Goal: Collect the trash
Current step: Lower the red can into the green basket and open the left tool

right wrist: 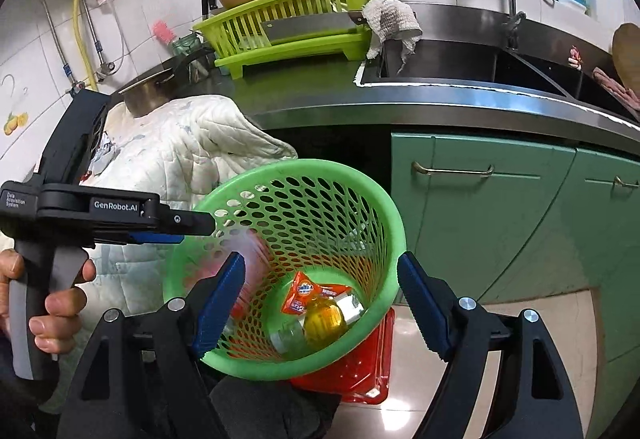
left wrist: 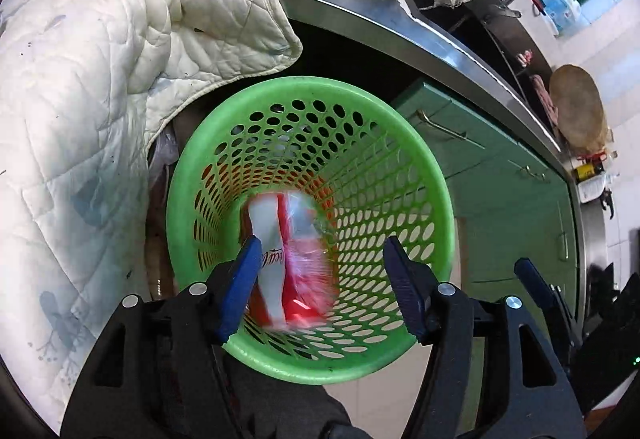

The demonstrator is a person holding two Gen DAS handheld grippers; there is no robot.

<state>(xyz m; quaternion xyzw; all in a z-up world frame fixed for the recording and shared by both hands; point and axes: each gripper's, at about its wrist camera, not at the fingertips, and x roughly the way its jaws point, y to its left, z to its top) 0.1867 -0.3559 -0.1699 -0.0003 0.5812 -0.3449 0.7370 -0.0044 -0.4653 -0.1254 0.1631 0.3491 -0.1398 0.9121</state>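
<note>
A green perforated trash basket (left wrist: pixel 400 143) stands on the floor below both grippers, also in the right wrist view (right wrist: pixel 372 199). A red and white wrapper (left wrist: pixel 288 259), blurred by motion, is in the air inside the basket between my left gripper's open fingers. My left gripper (left wrist: pixel 320 251) is open over the basket mouth; its body shows in the right wrist view (right wrist: pixel 120 215). My right gripper (right wrist: pixel 320 267) is open and empty over the basket. At the basket's bottom lie an orange packet (right wrist: pixel 308 291) and a bottle of yellow liquid (right wrist: pixel 324 319).
A white quilted cloth (left wrist: pixel 100 79) hangs left of the basket. Green cabinets (right wrist: pixel 500 199) and a steel counter edge with a sink (right wrist: pixel 480 67) stand behind. A lime dish rack (right wrist: pixel 288 23) sits on the counter. A red tray (right wrist: pixel 360 371) lies under the basket.
</note>
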